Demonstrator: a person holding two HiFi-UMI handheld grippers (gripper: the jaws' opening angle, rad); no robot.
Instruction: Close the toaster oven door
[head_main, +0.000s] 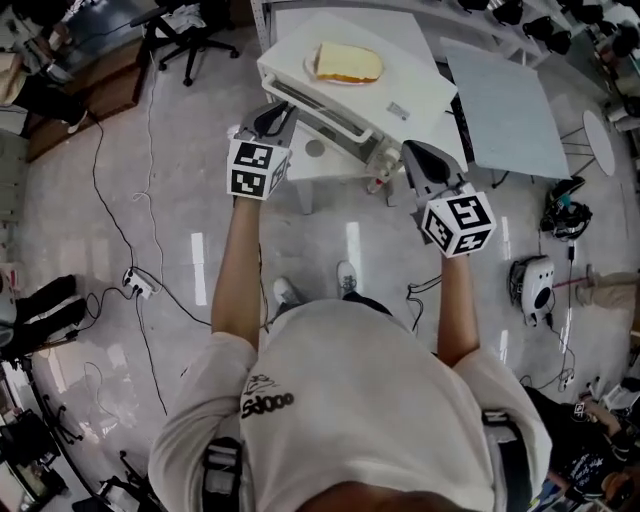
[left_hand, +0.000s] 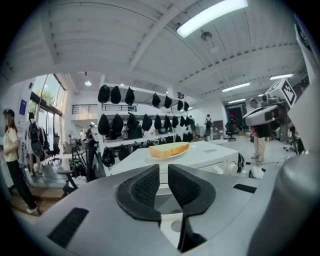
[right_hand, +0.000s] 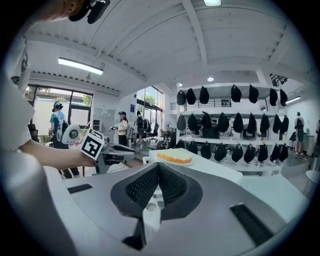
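Toaster oven (head_main: 405, 85) (bread (head_main: 347, 63) on top)

Toaster oven (head_main: 405, 85) blocks ahead; floor (head_main: 200, 150) leftward lies open.

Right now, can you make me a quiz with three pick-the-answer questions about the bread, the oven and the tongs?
1. Where is the slice of bread?
A. on the floor
B. on top of the toaster oven
C. on a chair

2. What colour is the toaster oven?
A. white
B. red
C. black

3. How are the right tongs?
A. wide open
B. shut together
C. holding a spoon

Answers:
1. B: the head view shows the bread lying on the oven's roof.
2. A: its whole body is white.
3. B: the right gripper view shows the tips touching, with nothing between them.
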